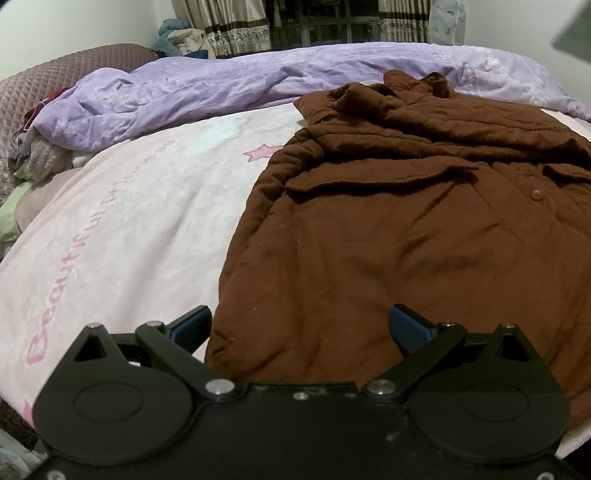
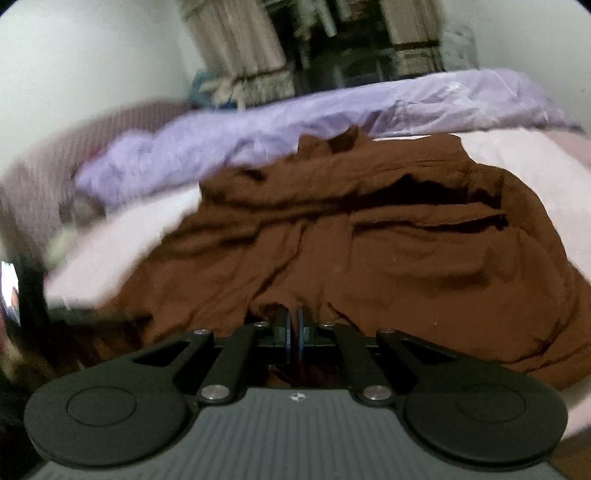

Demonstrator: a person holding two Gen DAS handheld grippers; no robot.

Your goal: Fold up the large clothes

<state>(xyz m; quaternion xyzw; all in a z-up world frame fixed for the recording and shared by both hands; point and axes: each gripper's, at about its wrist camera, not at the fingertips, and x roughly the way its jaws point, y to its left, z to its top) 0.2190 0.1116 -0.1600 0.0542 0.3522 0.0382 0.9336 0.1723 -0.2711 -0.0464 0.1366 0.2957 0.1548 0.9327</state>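
Observation:
A large brown padded coat (image 1: 406,229) lies spread on the pink bed cover, collar end bunched at the far side. My left gripper (image 1: 299,325) is open, its blue-padded fingers apart just above the coat's near hem and left edge. In the right wrist view the coat (image 2: 369,251) is rumpled in folds. My right gripper (image 2: 293,325) has its fingers together with brown cloth bunched around their tips; this view is blurred, so the pinch of the coat's near edge is only likely.
A pink bed cover (image 1: 129,229) with pink lettering and a star lies under the coat. A crumpled lilac duvet (image 1: 221,88) runs along the far side. A quilted mauve headboard (image 1: 44,85) and piled cloths are at left. Curtains (image 1: 236,29) hang behind.

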